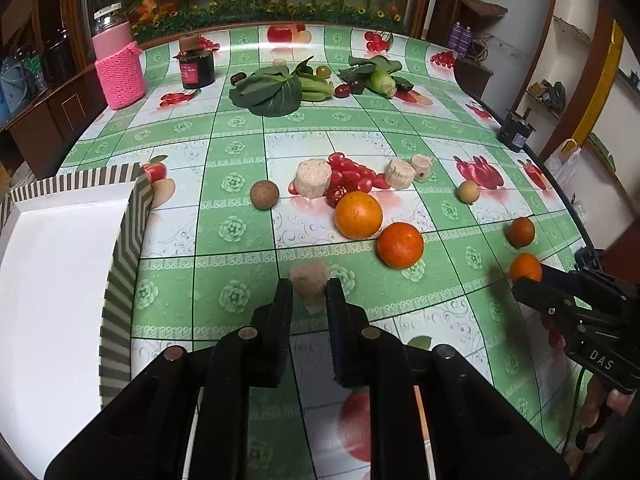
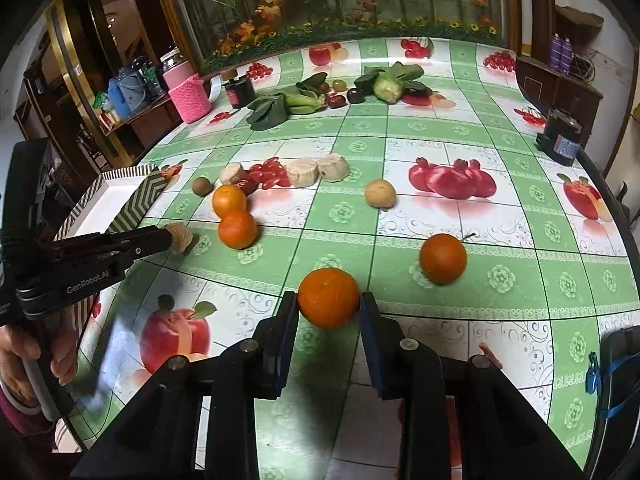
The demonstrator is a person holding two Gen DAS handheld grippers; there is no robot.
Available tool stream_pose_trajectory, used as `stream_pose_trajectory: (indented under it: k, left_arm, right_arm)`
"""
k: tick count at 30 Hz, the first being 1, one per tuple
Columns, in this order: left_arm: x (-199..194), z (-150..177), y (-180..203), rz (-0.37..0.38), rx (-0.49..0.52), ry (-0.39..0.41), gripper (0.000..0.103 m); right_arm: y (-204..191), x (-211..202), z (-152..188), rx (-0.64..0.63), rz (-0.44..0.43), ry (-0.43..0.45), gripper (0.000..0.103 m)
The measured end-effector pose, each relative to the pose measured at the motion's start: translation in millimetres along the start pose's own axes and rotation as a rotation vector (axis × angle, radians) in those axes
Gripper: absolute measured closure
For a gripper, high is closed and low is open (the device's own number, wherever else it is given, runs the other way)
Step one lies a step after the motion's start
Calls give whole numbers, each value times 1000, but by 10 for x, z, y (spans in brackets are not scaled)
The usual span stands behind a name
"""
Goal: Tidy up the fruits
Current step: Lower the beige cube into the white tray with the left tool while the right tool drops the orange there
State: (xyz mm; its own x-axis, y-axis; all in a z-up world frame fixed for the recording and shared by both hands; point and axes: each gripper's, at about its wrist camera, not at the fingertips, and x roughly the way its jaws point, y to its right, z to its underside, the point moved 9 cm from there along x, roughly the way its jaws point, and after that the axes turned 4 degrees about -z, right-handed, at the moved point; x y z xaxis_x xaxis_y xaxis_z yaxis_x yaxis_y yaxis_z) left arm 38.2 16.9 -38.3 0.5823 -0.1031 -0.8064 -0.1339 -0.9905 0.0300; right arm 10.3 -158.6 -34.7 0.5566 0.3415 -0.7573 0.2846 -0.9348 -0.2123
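Green-checked oilcloth printed with fruit covers the surface (image 1: 240,240) in the left wrist view, a striped box (image 1: 124,224) with a white inside standing at its left edge. The left gripper (image 1: 309,292) is clenched on a pale, rough-skinned small fruit (image 1: 310,280), blurred and held just above the cloth. Ahead lie two oranges (image 1: 358,215), touching each other, a brown round fruit (image 1: 264,195), cherry tomatoes (image 1: 352,172) and pale cut rounds (image 1: 313,178).

Seen from the right wrist, the right gripper (image 2: 329,304) grasps an orange (image 2: 329,298) by its sides, near the surface's front edge. Another orange (image 2: 443,259) sits just beyond, and the box shows at far left behind the left gripper.

Both loads look bound for the box, though neither is in it. The orange is pinched only at its widest curve, so a jolt or tilt could roll it out and off the near edge. The little fruit's hold is shallow; squeezed hard it may bruise, or slip free.
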Motion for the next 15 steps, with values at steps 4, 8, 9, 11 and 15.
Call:
stream_pose_trajectory:
  k: [4,8,9,11,15]
  left_arm:
    - [23,50,-1,7,4,-16,89]
    - [40,91,36,4,21,-21,88]
    - [45,93,42,8,18,-21,88]
    - [69,75,45,12,4,-22,82]
    - [120,31,50,-6,0,-19,67]
  right_arm:
    - [-29,-16,33,2,-2,-2,71]
    - [-6,-9,54,11,-3,-8,71]
    - [0,-7,55,13,-3,-8,71]
    - [2,-9,60,16,-8,-9,71]
    - [15,-12,60,20,-9,-8,71]
